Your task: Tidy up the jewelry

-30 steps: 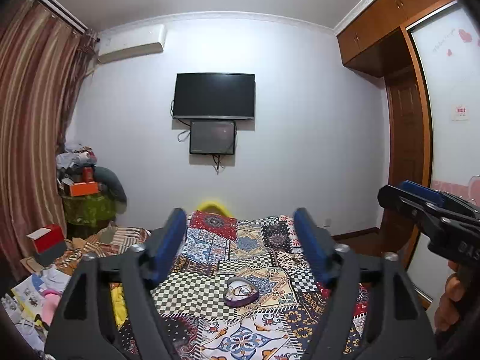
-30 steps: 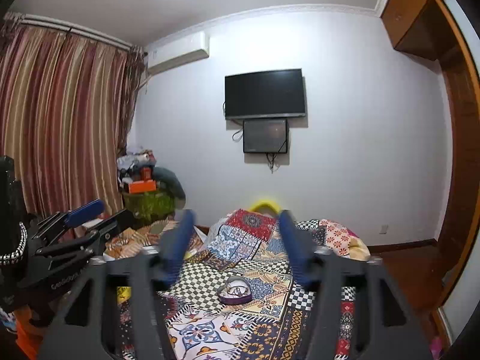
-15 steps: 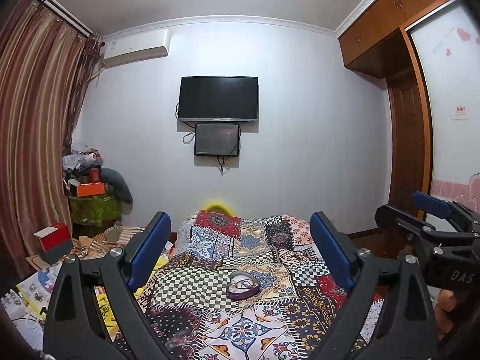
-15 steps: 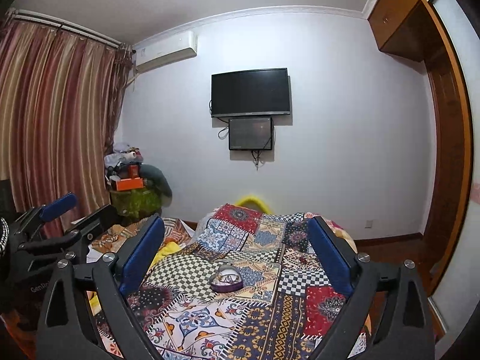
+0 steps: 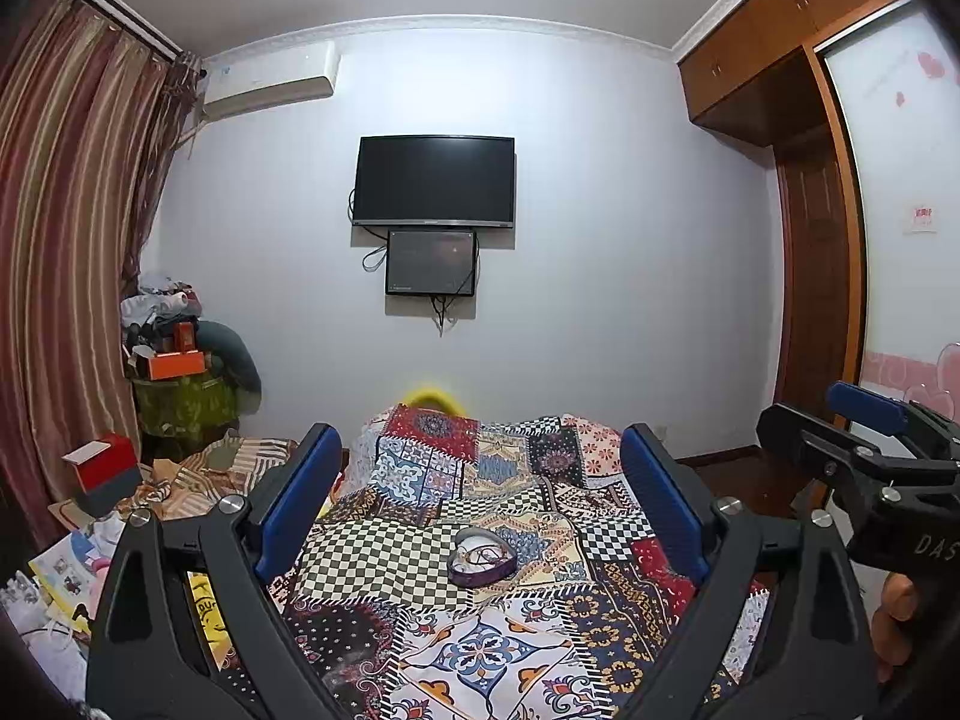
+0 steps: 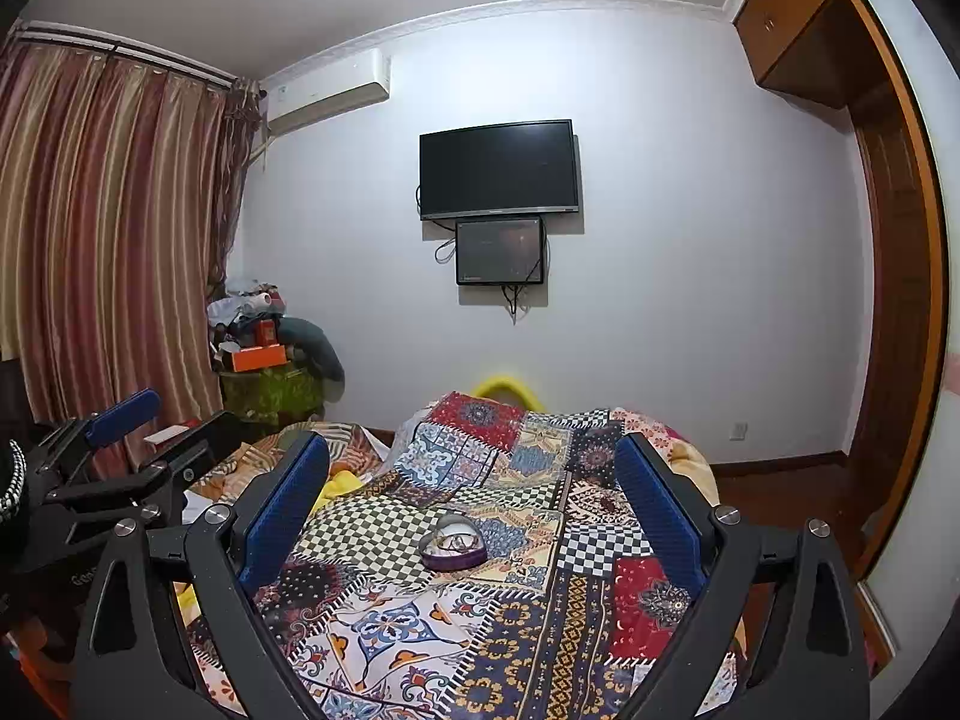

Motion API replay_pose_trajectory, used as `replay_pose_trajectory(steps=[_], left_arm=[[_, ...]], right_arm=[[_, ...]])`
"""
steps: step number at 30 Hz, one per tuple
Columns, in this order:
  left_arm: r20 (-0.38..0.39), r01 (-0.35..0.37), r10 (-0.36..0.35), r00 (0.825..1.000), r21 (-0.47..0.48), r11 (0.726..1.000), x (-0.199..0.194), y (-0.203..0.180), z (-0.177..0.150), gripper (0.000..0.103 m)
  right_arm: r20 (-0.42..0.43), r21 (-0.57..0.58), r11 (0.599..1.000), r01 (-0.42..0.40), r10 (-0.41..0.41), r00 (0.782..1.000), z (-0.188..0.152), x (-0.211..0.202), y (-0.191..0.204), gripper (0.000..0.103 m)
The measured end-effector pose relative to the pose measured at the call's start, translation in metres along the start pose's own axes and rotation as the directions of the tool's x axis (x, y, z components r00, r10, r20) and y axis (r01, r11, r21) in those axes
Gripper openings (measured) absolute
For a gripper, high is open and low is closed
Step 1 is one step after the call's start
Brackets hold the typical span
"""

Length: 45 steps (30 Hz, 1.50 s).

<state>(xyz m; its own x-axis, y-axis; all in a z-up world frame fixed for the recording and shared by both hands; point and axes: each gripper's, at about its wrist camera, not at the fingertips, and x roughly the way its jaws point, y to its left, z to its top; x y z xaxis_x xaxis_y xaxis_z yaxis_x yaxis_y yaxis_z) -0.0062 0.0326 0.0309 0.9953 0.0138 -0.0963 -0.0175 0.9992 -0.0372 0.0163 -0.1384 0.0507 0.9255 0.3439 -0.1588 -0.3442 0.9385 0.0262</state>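
Note:
A small purple heart-shaped jewelry box (image 5: 482,557) lies open on the patchwork bedspread (image 5: 510,648), with thin bracelets or chains inside. It also shows in the right wrist view (image 6: 453,549). My left gripper (image 5: 480,510) is open and empty, held well short of the box, which appears between its blue fingers. My right gripper (image 6: 471,504) is open and empty too, also back from the box. Each gripper shows at the edge of the other's view: the right one (image 5: 864,426) and the left one (image 6: 120,420).
The bed fills the lower middle. A cluttered pile with an orange box (image 5: 174,363) stands at the far left by the striped curtain (image 5: 66,276). A red box (image 5: 99,465) and papers lie left of the bed. A wardrobe (image 5: 888,240) is on the right.
Both grippers have opened wide from a narrower gap. Both views have shifted a little; the box stays in place on the bed.

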Motion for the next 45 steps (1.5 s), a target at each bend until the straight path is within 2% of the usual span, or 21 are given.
replay_pose_trajectory(steps=[28,45], left_arm=[[-0.040,0.010,-0.010,0.999,-0.005,1.000,0.012,-0.002,-0.007,0.095],[-0.047,0.042,-0.042,0.998,-0.001,0.999,0.016,-0.005,-0.007,0.095]], right_arm=[[-0.037,0.034,0.999,-0.026,0.027,0.999,0.000,0.002,-0.009,0.095],[-0.050,0.043,0.999,-0.020,0.022,0.999,-0.001,0.006,-0.011,0.095]])
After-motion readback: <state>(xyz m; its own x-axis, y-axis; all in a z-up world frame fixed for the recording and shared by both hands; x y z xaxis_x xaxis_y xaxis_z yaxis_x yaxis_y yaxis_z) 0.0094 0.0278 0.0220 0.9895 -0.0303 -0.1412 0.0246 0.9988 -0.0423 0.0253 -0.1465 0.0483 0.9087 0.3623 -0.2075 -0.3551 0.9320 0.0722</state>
